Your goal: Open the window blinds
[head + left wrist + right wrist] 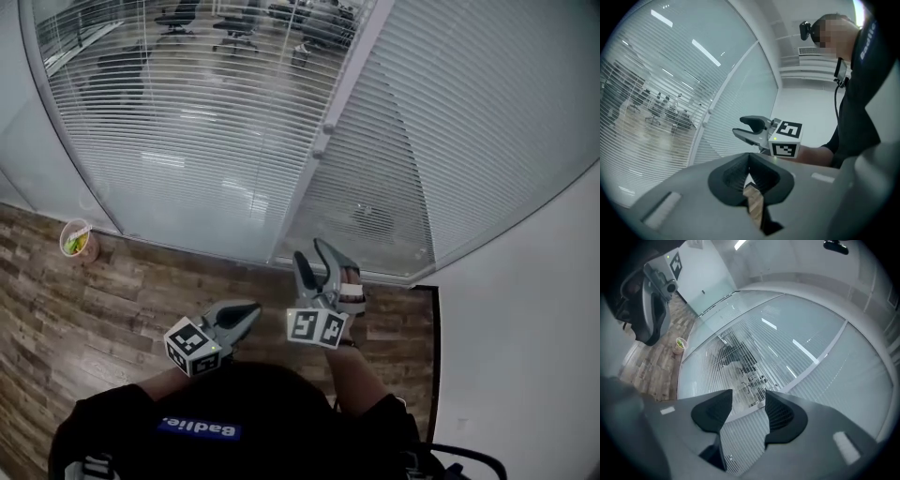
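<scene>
White slatted blinds cover a curved glass wall. The left panel's blinds (187, 141) have slats tilted so that office chairs show through; the right panel's blinds (459, 122) look closed. A white frame post (337, 103) between them carries a small knob (322, 145), which also shows far off between the jaws, knob (761, 404). My right gripper (319, 262) is open, empty, raised toward the post's base, well short of the glass. My left gripper (251, 314) is shut on nothing, lower and to the left. In the left gripper view the right gripper (750, 129) shows ahead.
A small cup (77, 239) stands on the wooden floor (103, 300) against the glass at left. A white wall (525, 328) closes the corner at right. The person's dark shirt fills the bottom of the head view.
</scene>
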`<control>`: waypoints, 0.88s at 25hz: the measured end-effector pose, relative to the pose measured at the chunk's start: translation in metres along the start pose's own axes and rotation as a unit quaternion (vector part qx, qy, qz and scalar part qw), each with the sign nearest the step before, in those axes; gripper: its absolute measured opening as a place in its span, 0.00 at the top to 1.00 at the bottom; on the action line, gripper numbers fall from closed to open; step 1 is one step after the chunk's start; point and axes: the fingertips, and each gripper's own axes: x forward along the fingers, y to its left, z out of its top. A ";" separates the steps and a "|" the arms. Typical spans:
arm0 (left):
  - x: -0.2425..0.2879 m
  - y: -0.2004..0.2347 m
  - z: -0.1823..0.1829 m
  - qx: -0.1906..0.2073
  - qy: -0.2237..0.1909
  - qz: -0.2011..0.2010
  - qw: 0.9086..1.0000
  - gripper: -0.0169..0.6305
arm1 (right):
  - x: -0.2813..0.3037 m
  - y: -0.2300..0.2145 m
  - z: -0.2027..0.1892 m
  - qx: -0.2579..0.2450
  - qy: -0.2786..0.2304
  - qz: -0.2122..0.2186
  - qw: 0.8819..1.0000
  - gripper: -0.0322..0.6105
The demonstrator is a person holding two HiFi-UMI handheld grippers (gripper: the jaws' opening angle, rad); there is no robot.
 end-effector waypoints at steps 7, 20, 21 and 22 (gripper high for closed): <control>0.014 -0.040 -0.001 0.002 -0.006 0.034 0.999 0.97 | -0.050 0.002 -0.028 0.054 -0.017 0.020 0.998 0.60; 0.047 -0.104 -0.033 0.019 0.019 0.053 0.998 0.97 | -0.151 0.014 -0.075 0.298 -0.077 0.097 0.946 0.70; 0.048 -0.108 -0.033 0.022 0.019 0.045 0.999 0.97 | -0.158 0.017 -0.076 0.317 -0.078 0.100 0.940 0.71; 0.049 -0.111 -0.032 0.023 0.019 0.037 0.999 0.97 | -0.164 0.019 -0.077 0.331 -0.075 0.105 0.935 0.72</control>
